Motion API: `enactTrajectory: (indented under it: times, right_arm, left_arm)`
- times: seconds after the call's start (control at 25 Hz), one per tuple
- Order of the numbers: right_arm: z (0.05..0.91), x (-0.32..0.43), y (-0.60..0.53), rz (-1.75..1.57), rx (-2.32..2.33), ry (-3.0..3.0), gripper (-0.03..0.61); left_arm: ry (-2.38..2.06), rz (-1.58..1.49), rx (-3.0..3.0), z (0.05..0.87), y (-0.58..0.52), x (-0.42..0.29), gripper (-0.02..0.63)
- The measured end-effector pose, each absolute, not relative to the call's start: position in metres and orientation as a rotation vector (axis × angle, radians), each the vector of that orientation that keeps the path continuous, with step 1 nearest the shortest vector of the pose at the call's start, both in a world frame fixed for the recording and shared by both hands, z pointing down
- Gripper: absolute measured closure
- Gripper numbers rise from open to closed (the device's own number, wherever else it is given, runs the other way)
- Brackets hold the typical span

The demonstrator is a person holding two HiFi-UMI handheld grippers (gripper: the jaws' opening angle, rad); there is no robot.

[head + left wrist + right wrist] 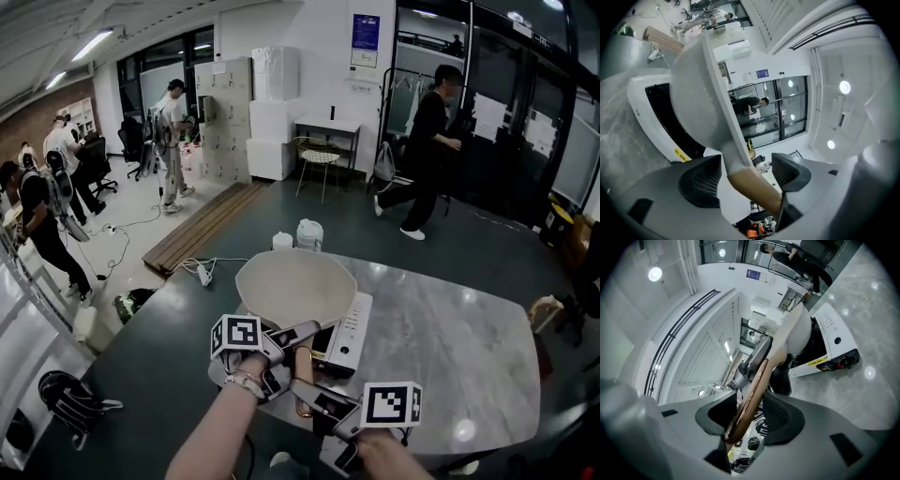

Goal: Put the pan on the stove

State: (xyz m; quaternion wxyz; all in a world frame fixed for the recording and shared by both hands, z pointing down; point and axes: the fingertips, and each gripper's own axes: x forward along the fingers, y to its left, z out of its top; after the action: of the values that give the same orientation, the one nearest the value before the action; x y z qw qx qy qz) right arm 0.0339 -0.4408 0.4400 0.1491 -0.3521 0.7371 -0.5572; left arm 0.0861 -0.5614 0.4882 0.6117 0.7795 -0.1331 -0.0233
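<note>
Round cream pan [295, 286], wooden handle [303, 375], over boxy white stove [349, 330]

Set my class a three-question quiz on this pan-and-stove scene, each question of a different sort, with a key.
1. True or false: the right claw is clamped on the handle of the pan.
2. What lies beneath the pan? A) a sink B) a portable stove C) a cutting board
3. Fill in: the left claw stands ___ around the handle.
Key: 1 true; 2 B; 3 open.
</note>
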Motion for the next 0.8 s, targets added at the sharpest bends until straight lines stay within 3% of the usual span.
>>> enactTrajectory:
  times: [0.36, 0.8]
  right_arm:
    - [0.455, 0.041, -0.437, -1.643, -1.057, 2.094, 0.402]
    - [0.491, 0.038, -0.438, -1.719, -1.123, 2.077, 0.421]
  left_arm:
    - [-0.354, -0.044, 1.773, 0.502, -0.549, 0.064, 0.267]
    - [-0.498, 0.034, 1.763, 0.521, -0.534, 0.039, 0.29]
